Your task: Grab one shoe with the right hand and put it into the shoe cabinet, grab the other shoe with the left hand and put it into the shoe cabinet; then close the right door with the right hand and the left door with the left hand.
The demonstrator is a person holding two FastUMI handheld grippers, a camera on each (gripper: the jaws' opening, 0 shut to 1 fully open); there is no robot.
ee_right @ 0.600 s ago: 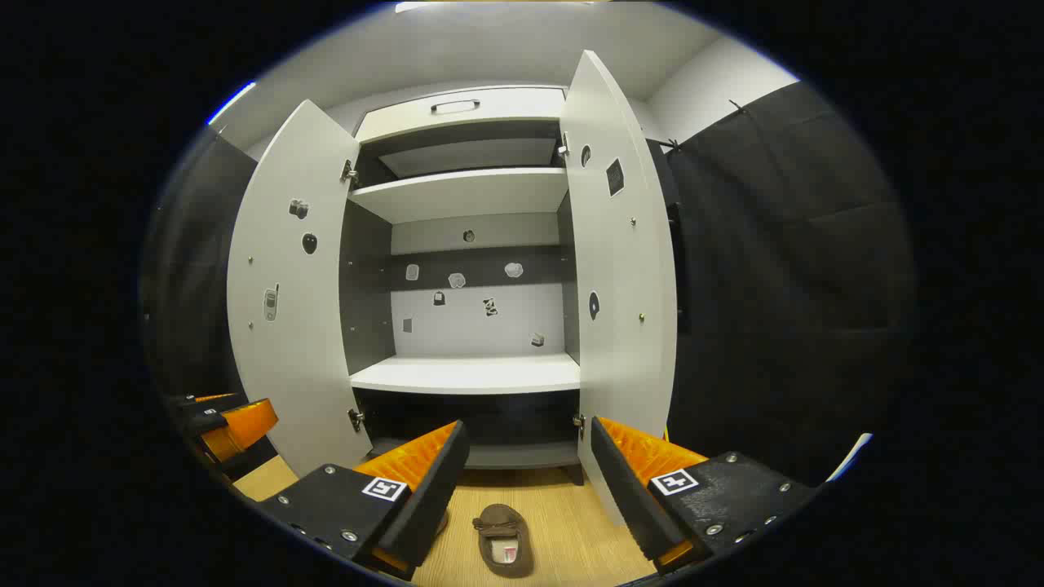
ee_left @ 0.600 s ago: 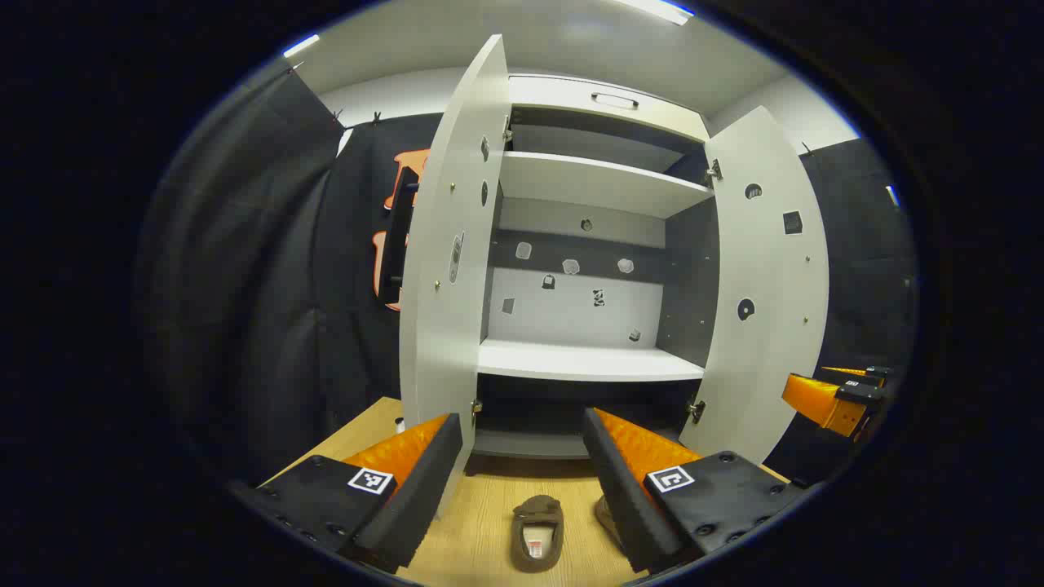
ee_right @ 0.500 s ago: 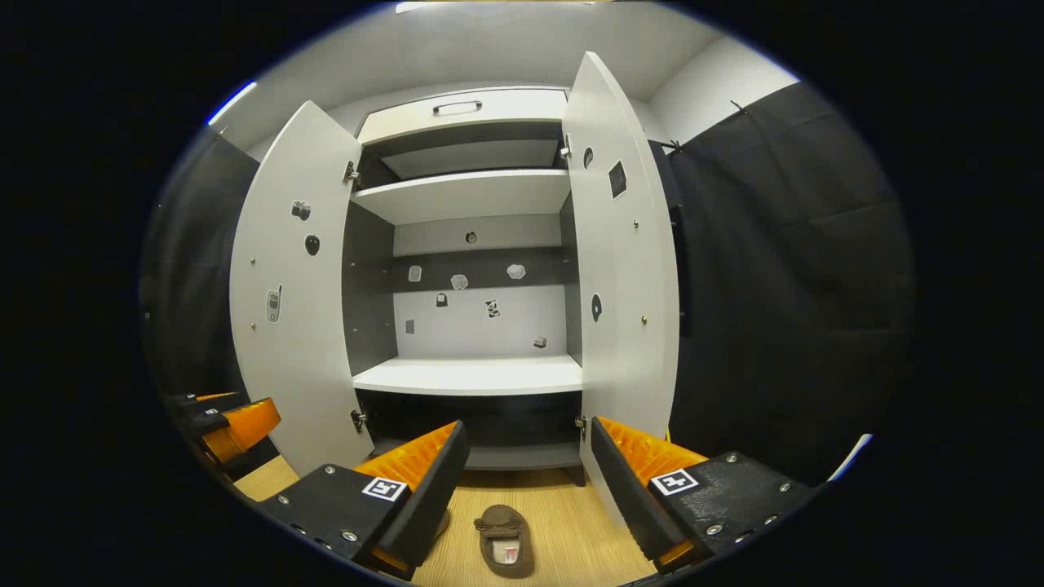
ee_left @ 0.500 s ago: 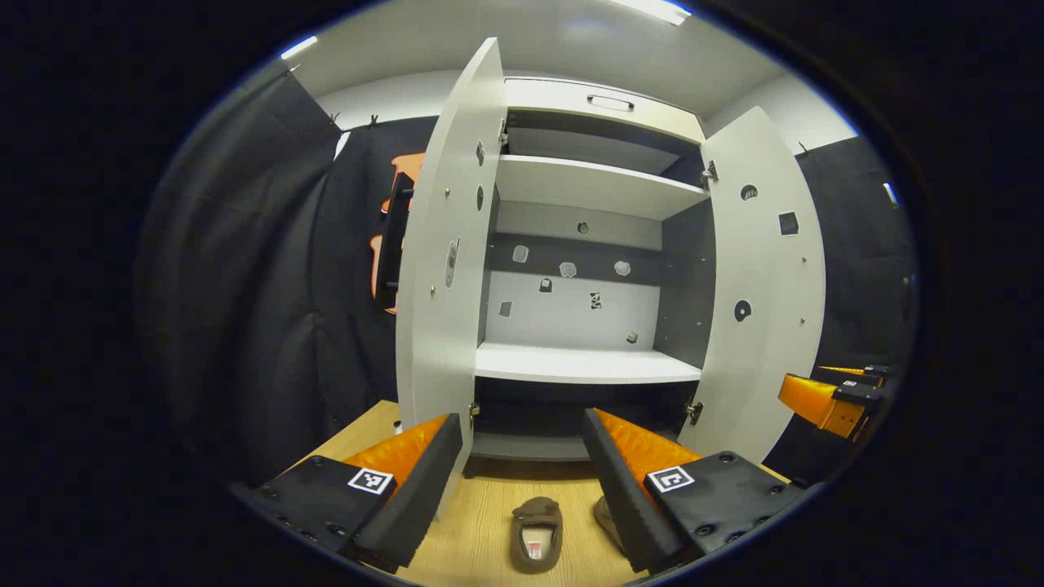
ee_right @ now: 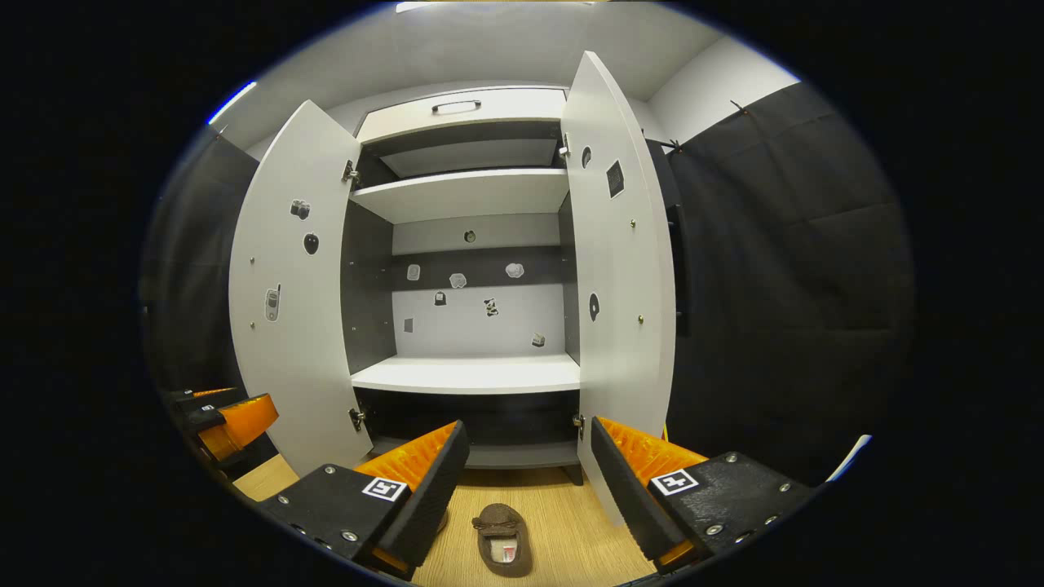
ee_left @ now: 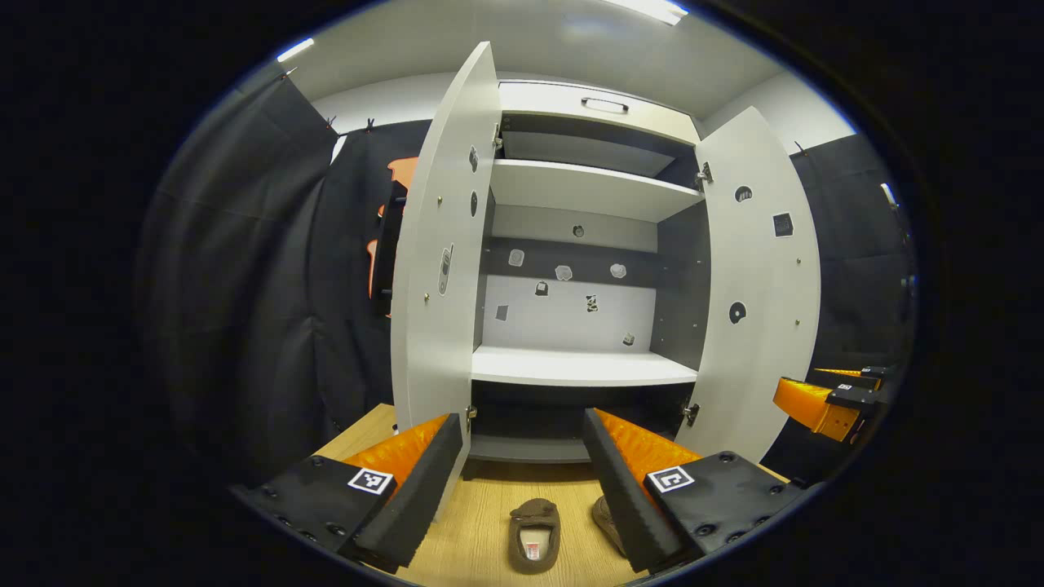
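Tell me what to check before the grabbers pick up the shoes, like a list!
1. Right gripper open wide enough for a shoe: ok, its fingers stand apart with nothing between them.
2. Left gripper open too: ok.
3. Brown shoe on the wooden floor, in front of the right gripper: ok, free and untouched.
4. Second shoe findable: ok, though the left gripper's finger half hides it.
5. Both cabinet doors, left door and right door, swung open: ok.
6. Bottom shelf free for shoes: ok; the dark space below it, cannot tell.
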